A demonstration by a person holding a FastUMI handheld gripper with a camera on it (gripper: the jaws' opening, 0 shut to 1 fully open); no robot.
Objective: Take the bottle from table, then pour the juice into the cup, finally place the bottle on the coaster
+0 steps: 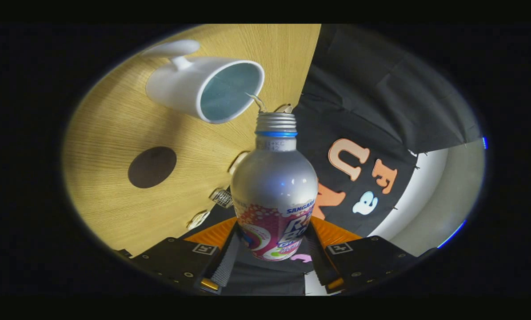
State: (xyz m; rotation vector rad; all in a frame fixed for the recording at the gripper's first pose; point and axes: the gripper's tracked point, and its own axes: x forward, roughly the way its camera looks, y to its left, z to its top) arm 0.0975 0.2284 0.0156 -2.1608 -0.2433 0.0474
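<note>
Both fingers of the gripper (272, 253) clamp the label end of the aluminium juice bottle (274, 186), which is tilted so a thin stream runs from its open mouth into the white cup (203, 86) near the wooden table's (114, 133) edge; the dark round coaster (152, 167) lies apart, further in.

I see the bottle (274, 191) clamped between the two fingers (227, 262) of my gripper (272, 262), one finger pressing on each side of its lower body, its open neck pointing ahead. Just beyond the neck sits the cup (203, 86) on the counter (114, 146), its mouth facing the bottle's mouth and its handle on the far side. A thin stream runs from the bottle's mouth to the cup's rim. The coaster (152, 166) lies on the counter to the left of the bottle, nearer to me than the cup and apart from both.
</note>
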